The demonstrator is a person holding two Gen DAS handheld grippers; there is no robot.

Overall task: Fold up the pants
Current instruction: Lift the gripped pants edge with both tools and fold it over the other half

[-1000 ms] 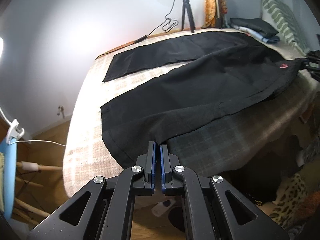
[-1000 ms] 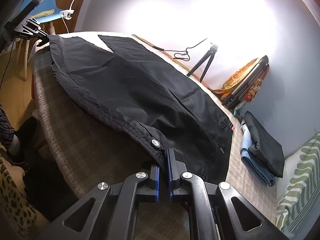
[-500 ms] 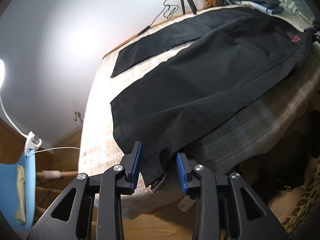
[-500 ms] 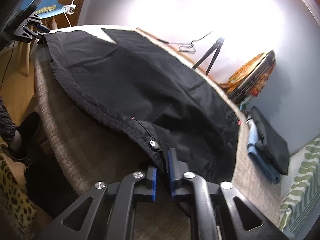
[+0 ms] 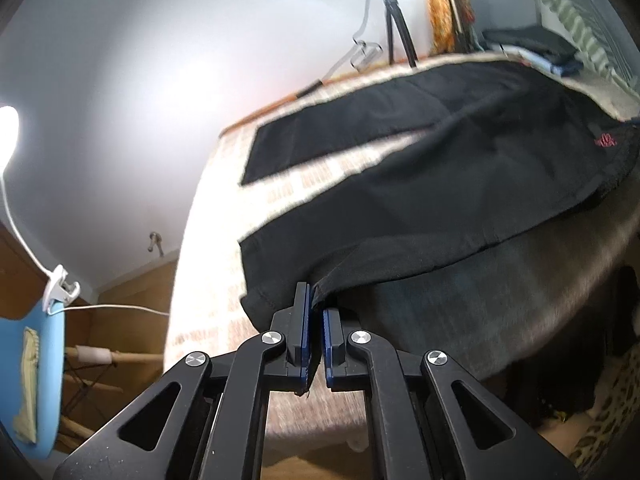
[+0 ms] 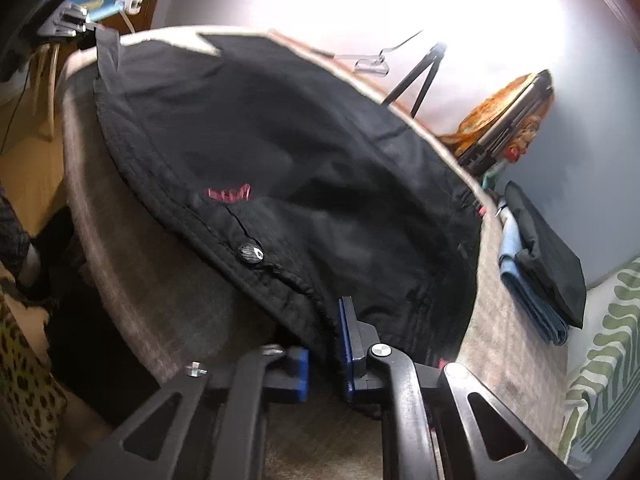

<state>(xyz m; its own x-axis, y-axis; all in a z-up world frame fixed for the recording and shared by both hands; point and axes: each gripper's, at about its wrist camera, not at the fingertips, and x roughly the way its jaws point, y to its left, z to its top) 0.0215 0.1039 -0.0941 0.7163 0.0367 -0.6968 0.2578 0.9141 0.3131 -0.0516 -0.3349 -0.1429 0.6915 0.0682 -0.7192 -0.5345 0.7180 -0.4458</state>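
Black pants [image 5: 420, 200] lie spread across a bed, legs toward the left, waist toward the right. My left gripper [image 5: 316, 304] is shut on the hem of the near leg at the bed's front edge. In the right wrist view the pants [image 6: 280, 152] show a waistband button [image 6: 249, 253] and a red mark [image 6: 228, 194]. My right gripper [image 6: 324, 332] is shut on the waistband just right of the button. The far leg [image 5: 328, 136] lies flat on the bed.
The bed has a beige checked cover [image 5: 208, 248]. Folded dark and blue clothes [image 6: 540, 264] lie by a green striped pillow [image 6: 600, 368]. A tripod [image 5: 394, 24] stands at the wall. A blue chair [image 5: 36, 380] is at the left. Leopard-print fabric [image 6: 20, 392] lies on the floor.
My left gripper opened half a second ago and has shut again on the leg hem. My right gripper has shifted along the waistband, now right of the button. The pants are lifted slightly.
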